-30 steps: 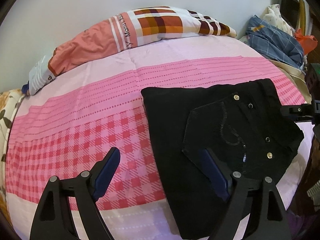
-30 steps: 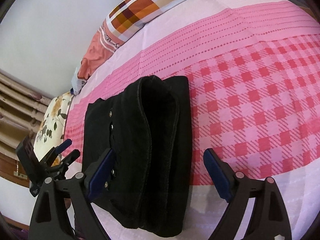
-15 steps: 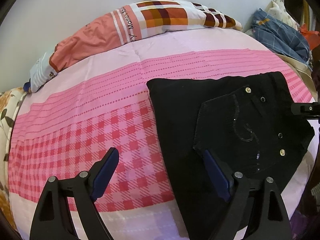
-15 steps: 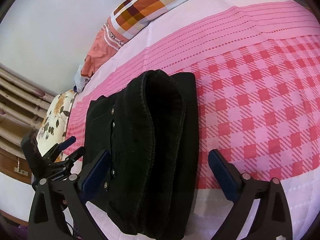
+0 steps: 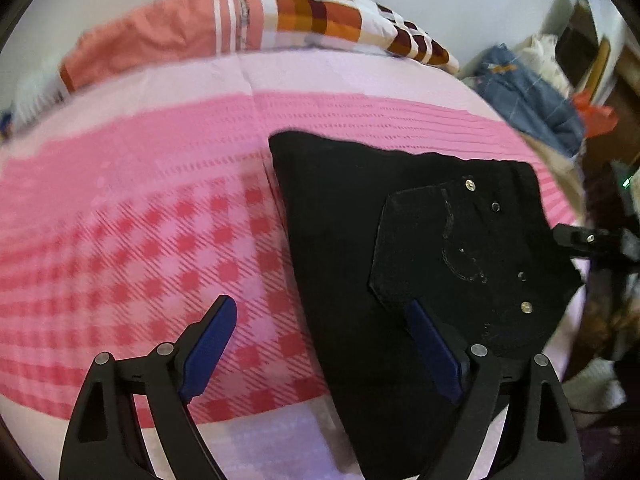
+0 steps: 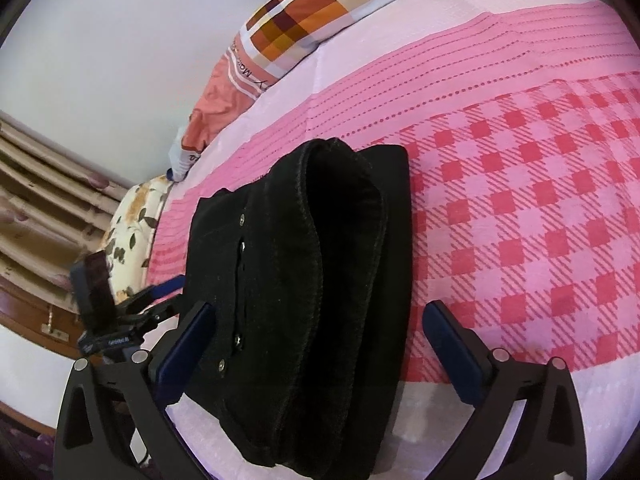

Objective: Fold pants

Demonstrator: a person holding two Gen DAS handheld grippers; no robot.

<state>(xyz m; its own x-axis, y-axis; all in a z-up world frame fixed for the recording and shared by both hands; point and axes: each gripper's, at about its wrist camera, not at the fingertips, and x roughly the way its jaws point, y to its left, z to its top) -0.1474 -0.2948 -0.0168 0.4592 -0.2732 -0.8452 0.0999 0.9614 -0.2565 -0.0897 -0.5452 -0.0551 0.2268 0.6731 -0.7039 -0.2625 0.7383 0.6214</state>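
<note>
The black pants (image 5: pixel 360 240) lie folded into a compact stack on the pink checked bed sheet (image 5: pixel 140 220), back pocket with metal studs on top. In the right wrist view the pants (image 6: pixel 312 280) show layered folds and the waistband. My left gripper (image 5: pixel 324 344) is open and empty, hovering above the pants' near left edge, one blue pad over the sheet, the other over the fabric. My right gripper (image 6: pixel 316 356) is open and empty, straddling the stack's near end. The left gripper also shows in the right wrist view (image 6: pixel 160 300), at the far side of the pants.
A checked orange and salmon pillow (image 5: pixel 280 24) lies at the head of the bed. A heap of blue and white clothes (image 5: pixel 532 96) sits off the bed's right side. A floral cushion (image 6: pixel 136 216) and curtains (image 6: pixel 40 200) are at the left in the right wrist view.
Both grippers have drifted slightly; the left wrist view has swung left and is motion blurred. The pants stay folded and still. Both grippers stay open.
</note>
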